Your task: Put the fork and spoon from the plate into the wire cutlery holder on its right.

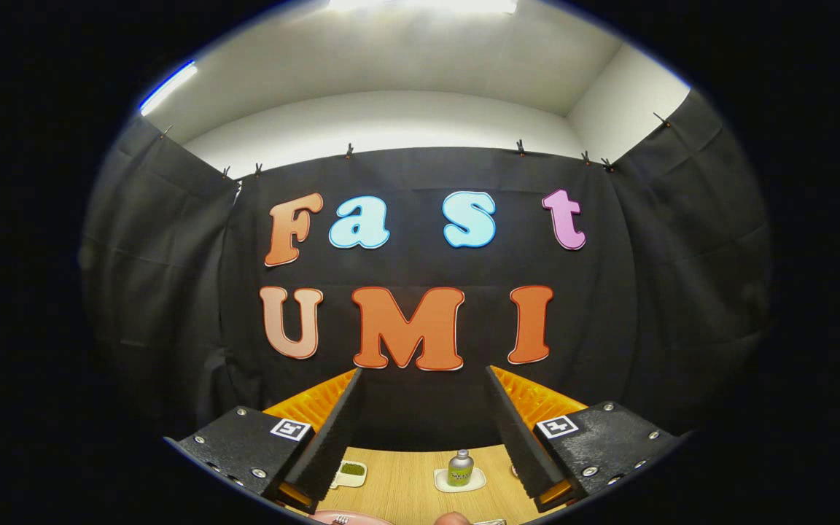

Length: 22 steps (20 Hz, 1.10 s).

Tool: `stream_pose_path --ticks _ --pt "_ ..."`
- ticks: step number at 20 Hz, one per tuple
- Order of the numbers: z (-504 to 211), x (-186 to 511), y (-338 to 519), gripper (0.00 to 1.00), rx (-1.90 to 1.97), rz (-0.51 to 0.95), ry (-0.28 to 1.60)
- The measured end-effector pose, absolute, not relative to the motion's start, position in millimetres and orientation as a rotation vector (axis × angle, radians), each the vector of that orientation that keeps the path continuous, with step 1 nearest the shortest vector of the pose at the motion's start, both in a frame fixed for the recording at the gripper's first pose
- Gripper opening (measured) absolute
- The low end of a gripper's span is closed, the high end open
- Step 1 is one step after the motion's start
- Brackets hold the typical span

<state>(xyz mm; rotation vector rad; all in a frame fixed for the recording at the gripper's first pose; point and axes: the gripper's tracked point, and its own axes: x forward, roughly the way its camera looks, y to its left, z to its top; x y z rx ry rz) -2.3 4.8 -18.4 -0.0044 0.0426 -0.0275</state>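
We see the edge of the pink plate (347,518) low between our fingers, with fork (340,520) tines just showing on it. Our gripper (424,430) hangs well above the wooden table (405,488), its fingers spread wide and holding nothing. Farther back on the table stand a small dish of green stuff (351,471) and a little bottle (460,468) on a coaster (459,480).

No readable text besides the wall letters
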Motion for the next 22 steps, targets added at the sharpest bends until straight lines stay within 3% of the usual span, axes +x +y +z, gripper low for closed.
stream_pose_path --ticks 11,22 --pt "-119.9 -6.5 52.1 0.97 0.022 0.049 0.347" --pt "-283.9 -52.9 84.7 0.97 0.140 0.018 0.922"
